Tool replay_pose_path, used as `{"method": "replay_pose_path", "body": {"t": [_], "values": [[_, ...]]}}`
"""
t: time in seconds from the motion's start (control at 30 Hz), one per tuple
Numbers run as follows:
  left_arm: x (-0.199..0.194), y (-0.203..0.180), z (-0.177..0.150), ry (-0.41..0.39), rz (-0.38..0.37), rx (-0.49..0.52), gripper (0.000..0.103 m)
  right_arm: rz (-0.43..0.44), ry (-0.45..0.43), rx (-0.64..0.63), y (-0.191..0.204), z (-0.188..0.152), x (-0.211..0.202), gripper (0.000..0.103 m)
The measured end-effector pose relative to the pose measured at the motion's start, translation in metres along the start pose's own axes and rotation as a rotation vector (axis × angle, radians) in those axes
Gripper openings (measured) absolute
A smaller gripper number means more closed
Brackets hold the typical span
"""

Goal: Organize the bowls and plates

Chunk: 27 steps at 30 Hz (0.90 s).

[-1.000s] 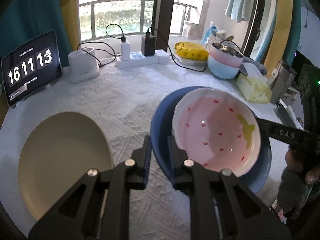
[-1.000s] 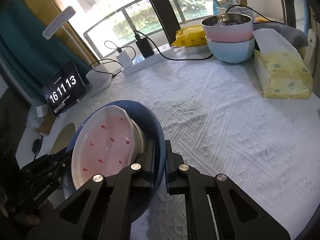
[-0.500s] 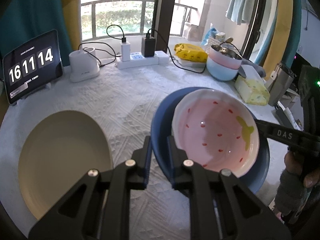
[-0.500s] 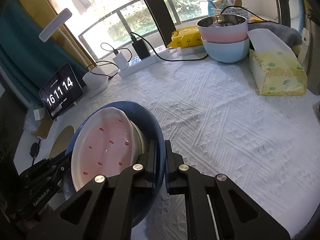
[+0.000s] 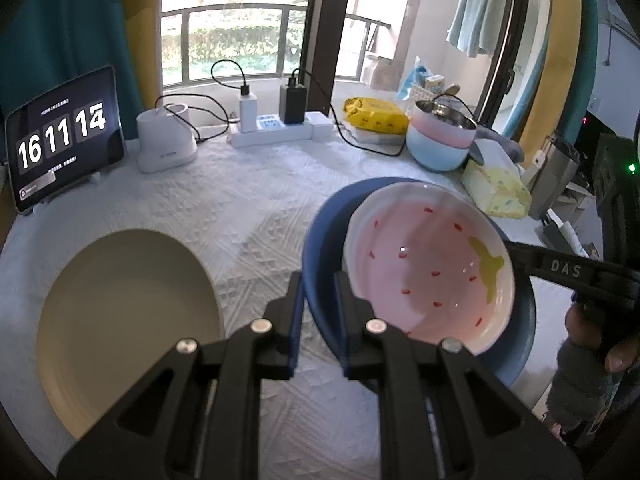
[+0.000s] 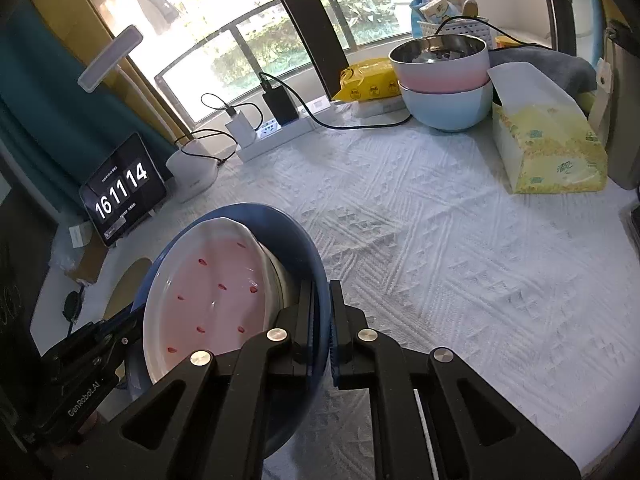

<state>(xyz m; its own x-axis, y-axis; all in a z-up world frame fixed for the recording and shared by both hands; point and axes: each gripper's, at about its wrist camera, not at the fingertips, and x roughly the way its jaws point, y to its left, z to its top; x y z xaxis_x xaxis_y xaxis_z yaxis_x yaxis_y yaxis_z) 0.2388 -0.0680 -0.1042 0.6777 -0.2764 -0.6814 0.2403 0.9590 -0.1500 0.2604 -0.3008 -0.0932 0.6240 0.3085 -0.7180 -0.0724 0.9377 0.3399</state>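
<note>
A blue plate (image 5: 320,240) carries a pink strawberry-pattern bowl (image 5: 424,276) and is held up above the white tablecloth. My left gripper (image 5: 318,292) is shut on the plate's near rim. My right gripper (image 6: 322,304) is shut on the opposite rim of the blue plate (image 6: 288,232), with the pink bowl (image 6: 208,284) tilted inside it. A cream plate (image 5: 120,312) lies on the table at the left, and a part of it shows in the right wrist view (image 6: 128,284).
At the back stand a tablet clock (image 5: 60,140), a white device (image 5: 166,144), a power strip (image 5: 276,130), a yellow packet (image 5: 374,114) and stacked pink and blue bowls (image 6: 444,80). A tissue box (image 6: 548,140) lies at the right.
The blue plate with the pink bowl has risen slightly with both grippers still on its rim. The clock went from 16:11:13 to 16:11:14.
</note>
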Motion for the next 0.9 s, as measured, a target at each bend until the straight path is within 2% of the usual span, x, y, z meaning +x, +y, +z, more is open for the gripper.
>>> {"method": "replay_pose_path", "body": {"t": [0.37,0.9], "values": [[-0.007,0.002,0.003,-0.025,-0.001,0.000,0.013,0.007,-0.006,0.004,0.003,0.003,-0.005,0.009],[-0.030,0.019,0.012,-0.083,0.015,-0.029,0.013,0.029,-0.025,-0.015,0.031,0.013,-0.012,0.009]]}}
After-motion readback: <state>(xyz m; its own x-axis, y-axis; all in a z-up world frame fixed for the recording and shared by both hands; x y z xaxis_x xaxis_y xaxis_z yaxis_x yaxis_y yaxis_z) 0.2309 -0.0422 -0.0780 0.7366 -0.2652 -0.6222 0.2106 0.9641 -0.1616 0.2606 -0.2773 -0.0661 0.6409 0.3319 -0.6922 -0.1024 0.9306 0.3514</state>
